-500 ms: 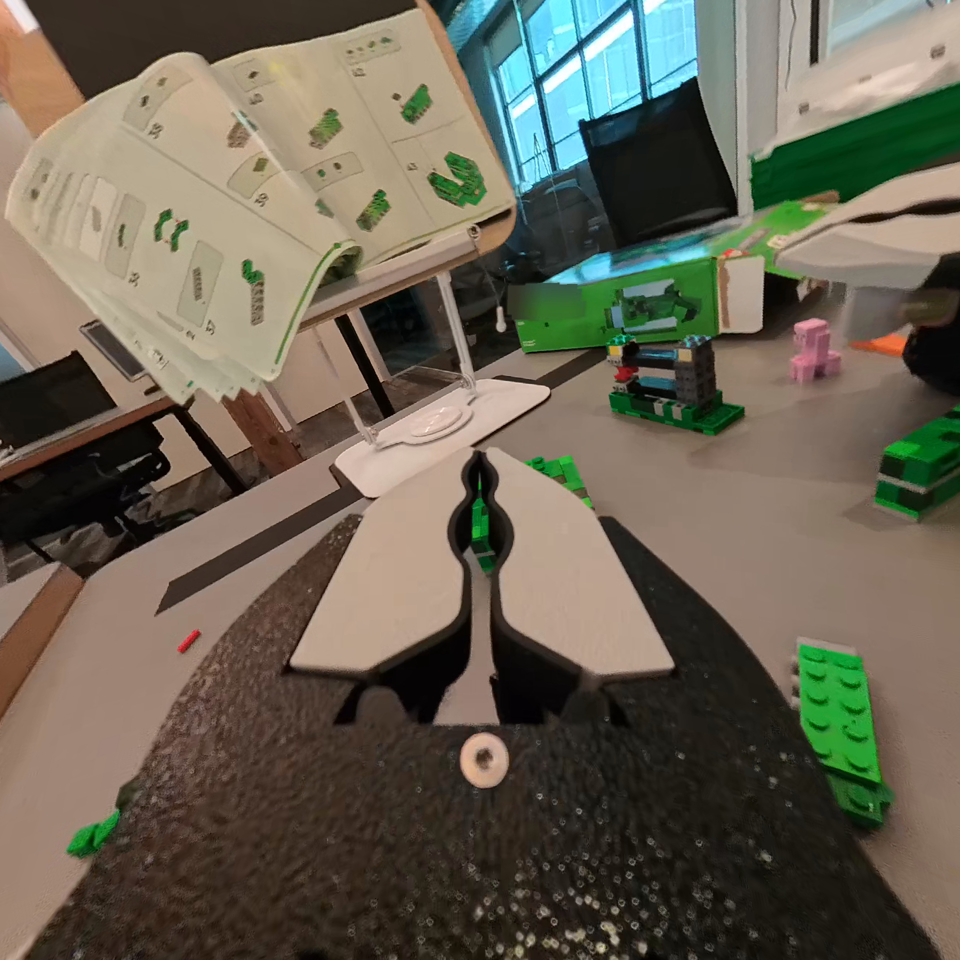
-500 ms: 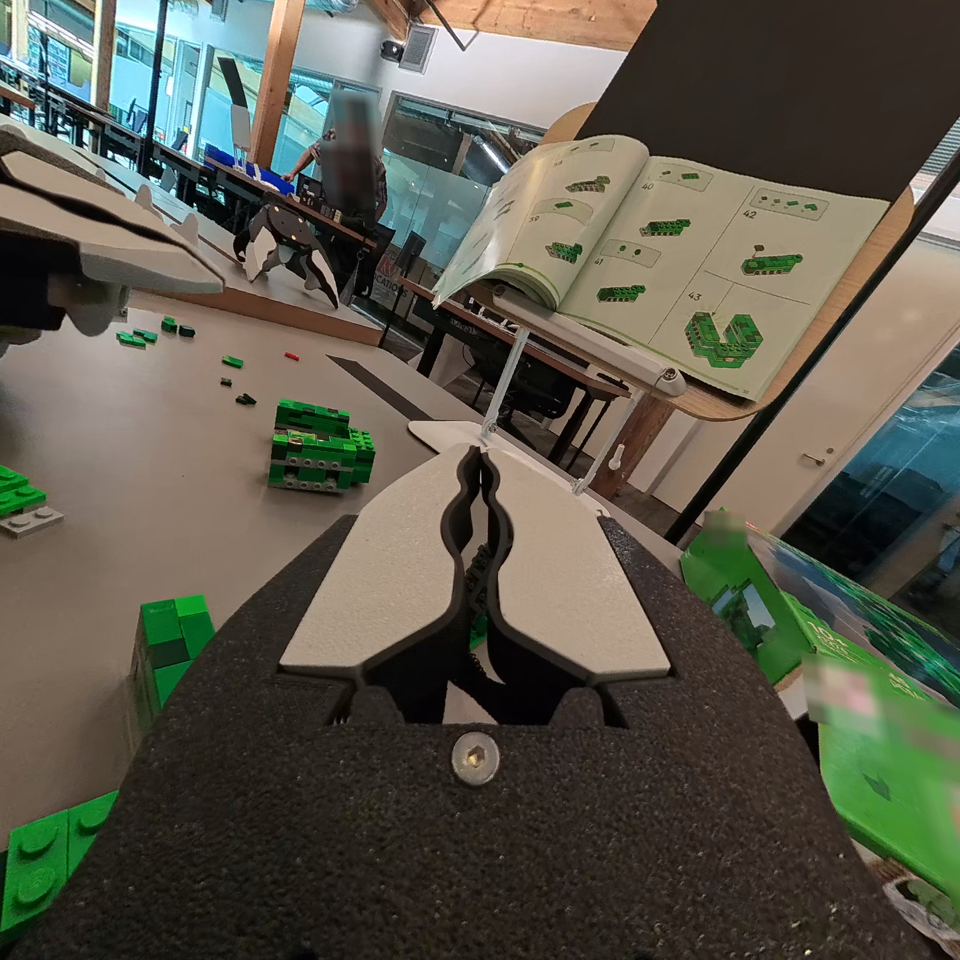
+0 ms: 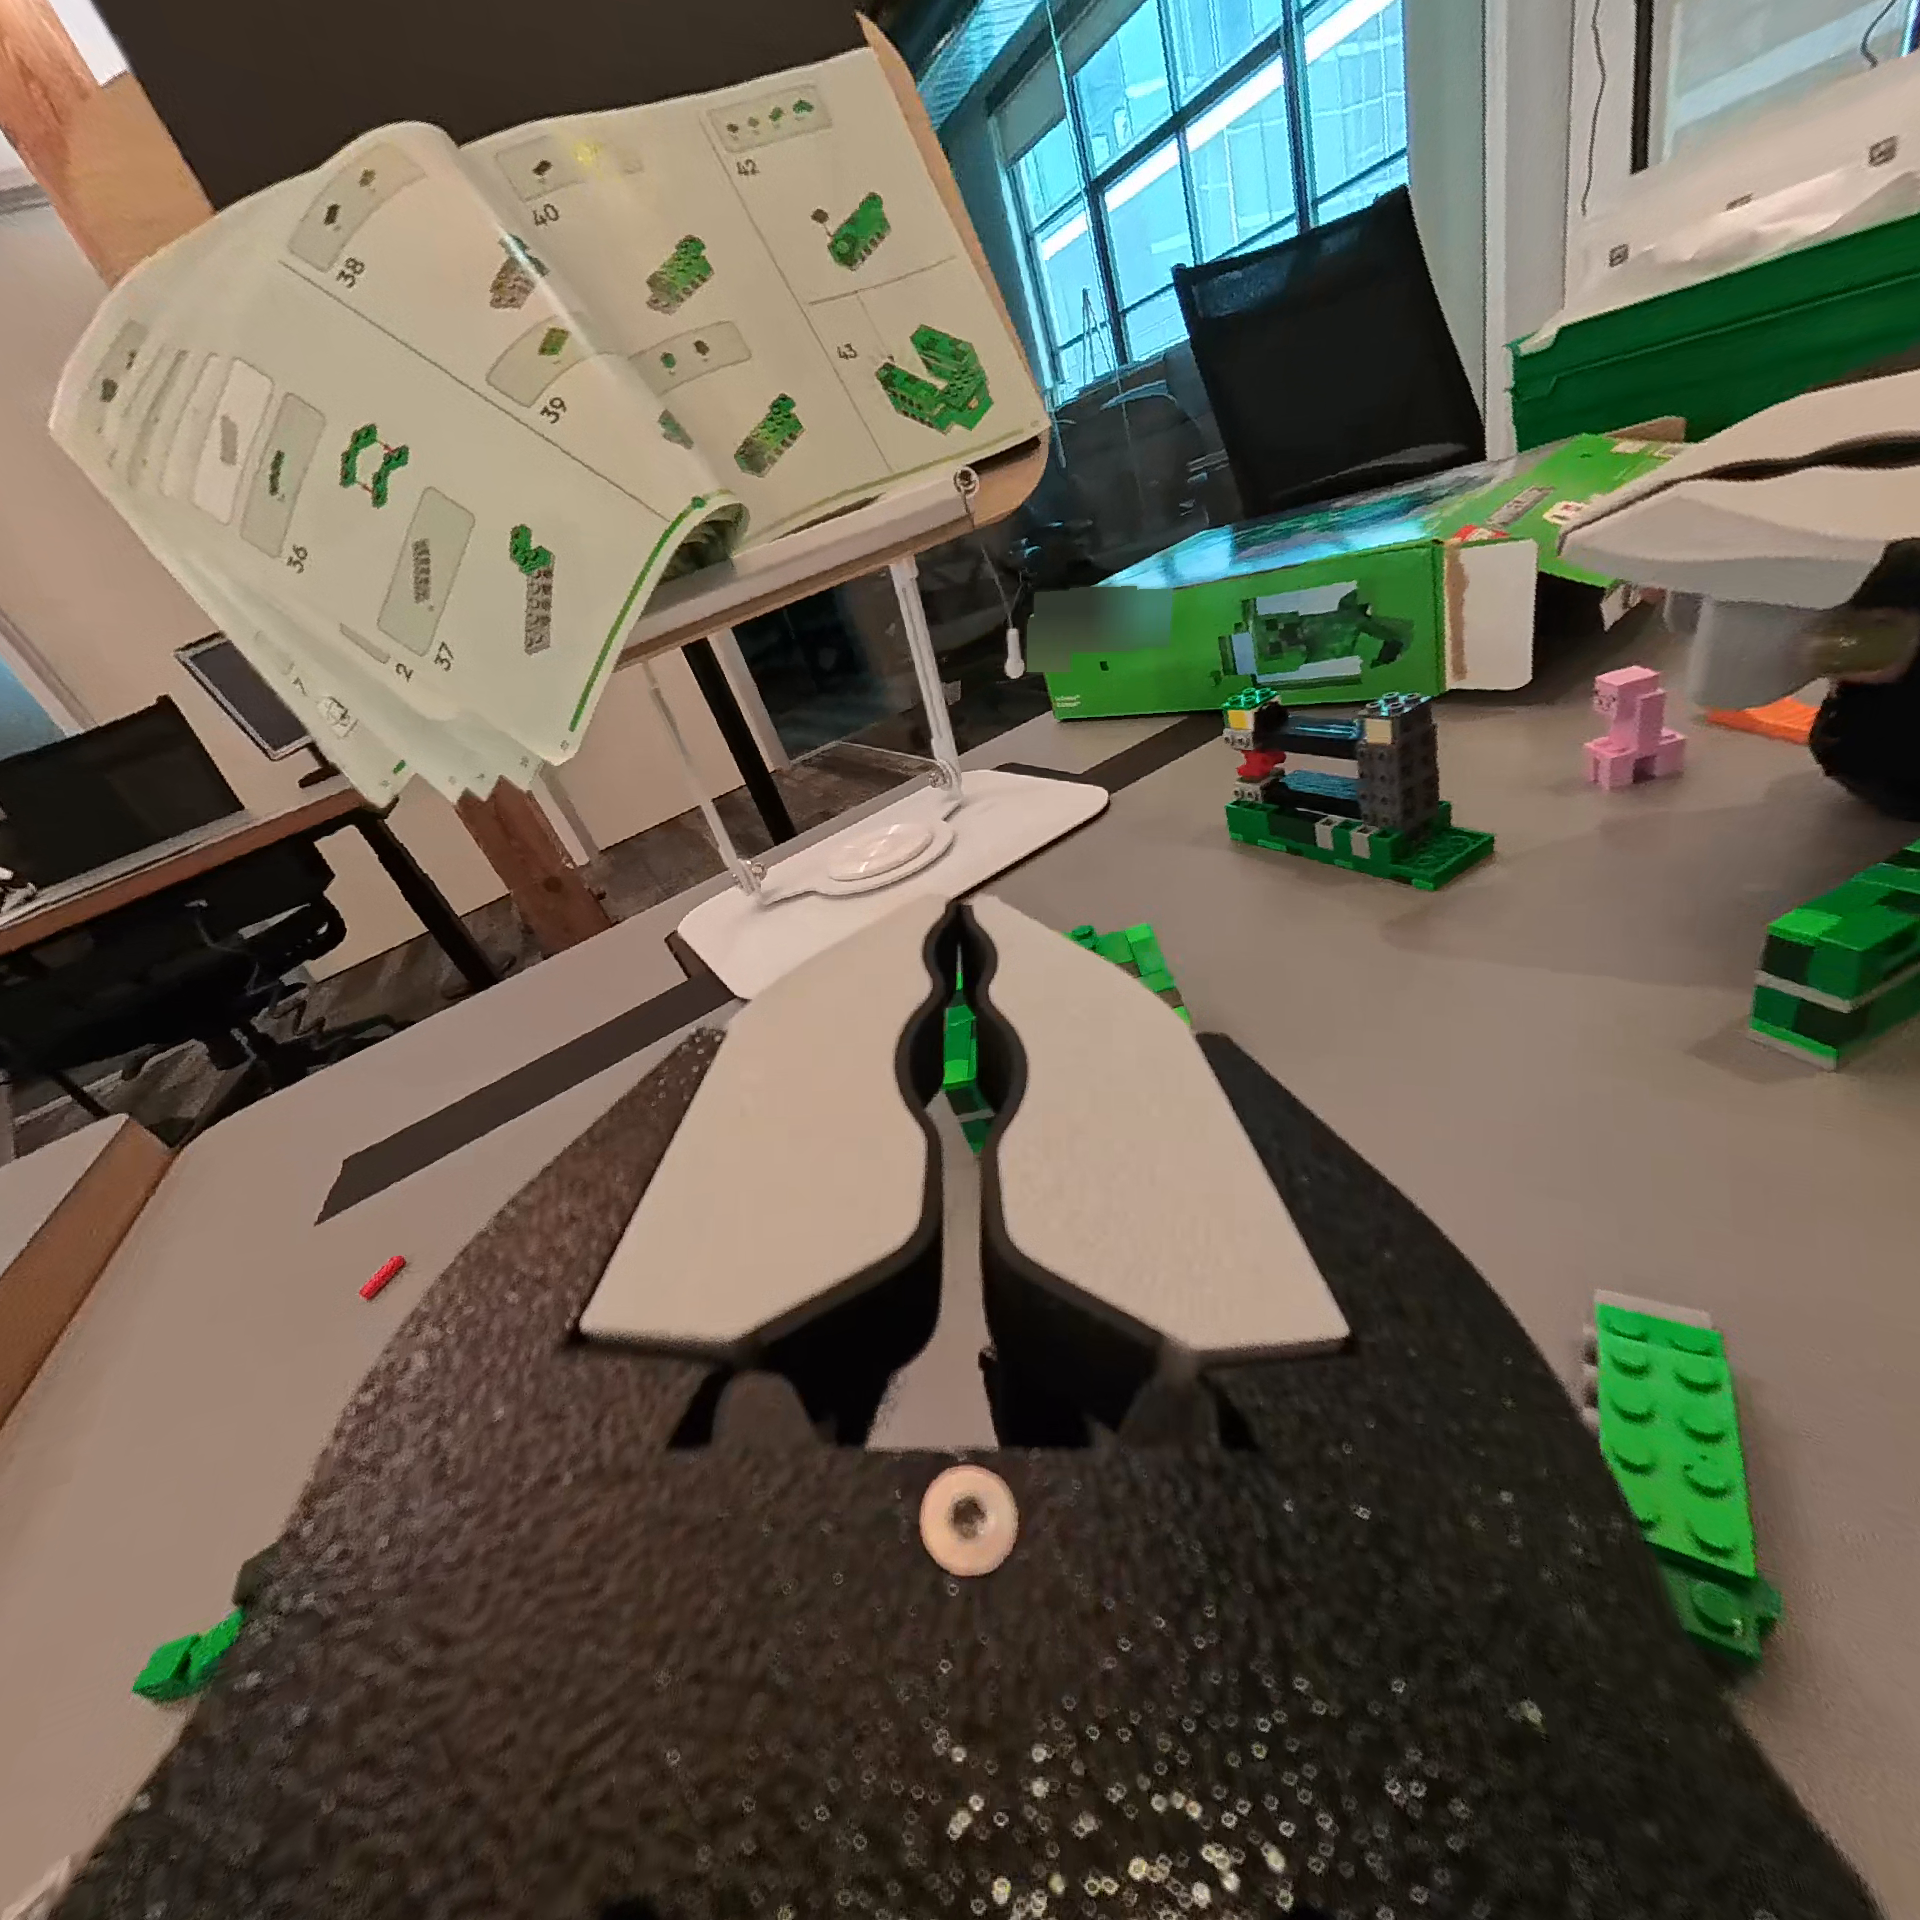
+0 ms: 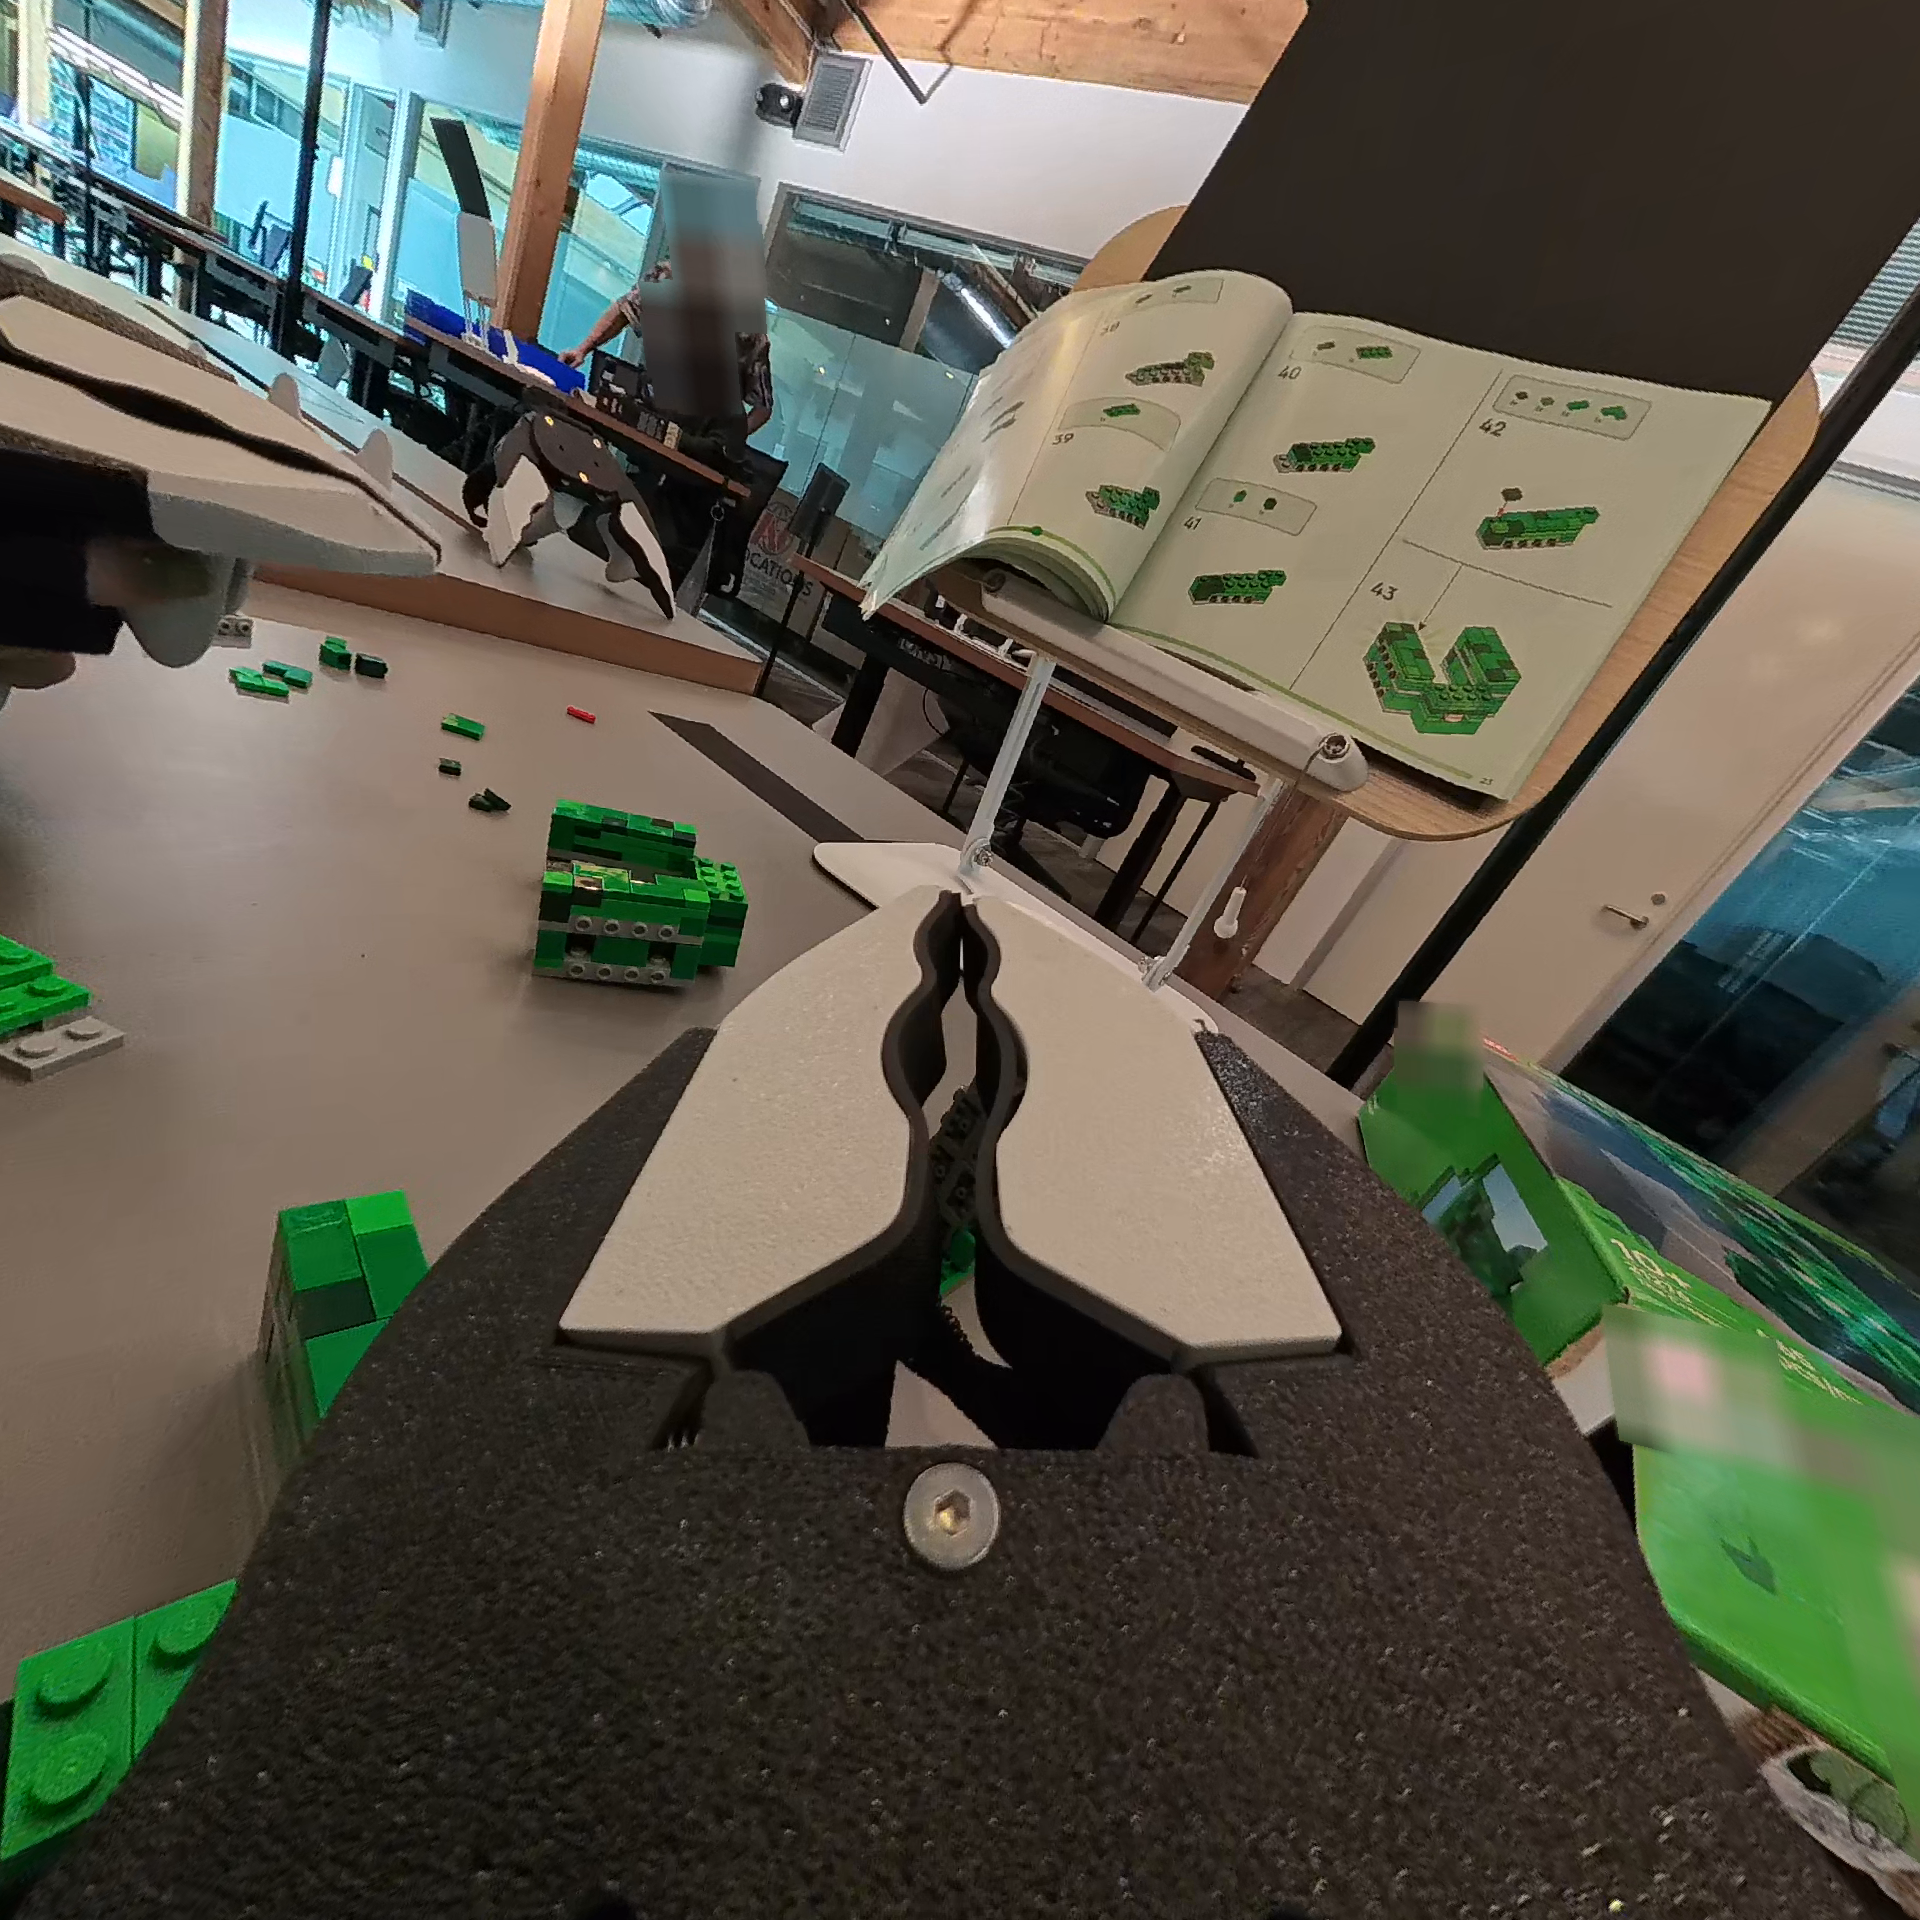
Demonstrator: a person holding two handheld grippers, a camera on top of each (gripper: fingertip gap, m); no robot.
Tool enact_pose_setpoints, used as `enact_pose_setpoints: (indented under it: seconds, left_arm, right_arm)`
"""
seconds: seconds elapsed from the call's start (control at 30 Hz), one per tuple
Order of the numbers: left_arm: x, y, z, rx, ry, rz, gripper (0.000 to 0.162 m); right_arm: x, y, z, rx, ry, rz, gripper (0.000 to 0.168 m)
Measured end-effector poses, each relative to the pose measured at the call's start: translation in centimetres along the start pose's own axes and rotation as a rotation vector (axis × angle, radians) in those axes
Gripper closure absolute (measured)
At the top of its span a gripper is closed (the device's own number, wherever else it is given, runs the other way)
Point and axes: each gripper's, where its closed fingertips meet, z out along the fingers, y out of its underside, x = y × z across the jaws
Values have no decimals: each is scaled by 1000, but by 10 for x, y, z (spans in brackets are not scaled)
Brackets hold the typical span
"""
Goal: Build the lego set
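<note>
Left tongs [image 3: 961,925]: clamped on green brick piece [image 3: 961,1049].
Right tongs [image 4: 958,914]: closed on dark studded piece [image 4: 958,1143].
Surface [image 4: 260,935]: grey, scattered green bricks.
Instruction booklet [image 4: 1351,499]: open on stand.

Bare table [image 4: 260,935] between green block build [image 4: 639,904] and booklet stand [image 4: 894,862].
</note>
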Motion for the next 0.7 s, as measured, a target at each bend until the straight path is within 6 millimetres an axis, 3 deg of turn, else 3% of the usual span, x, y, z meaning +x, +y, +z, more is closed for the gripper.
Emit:
enact_pose_setpoints:
  seconds: [0.47, 0.57, 0.7]
  left_arm:
    - [-4, 1, -1, -4, -13, -12, 162]
    - [-39, 10, -14, -86, -202, 12, 162]
    - [-111, 26, -60, -197, -472, -33, 162]
  right_arm:
    - [0, 0, 0, 1, 0, 1, 168]
    - [0, 0, 0, 2, -1, 4, 168]
    - [-1, 1, 0, -12, -6, 12, 168]
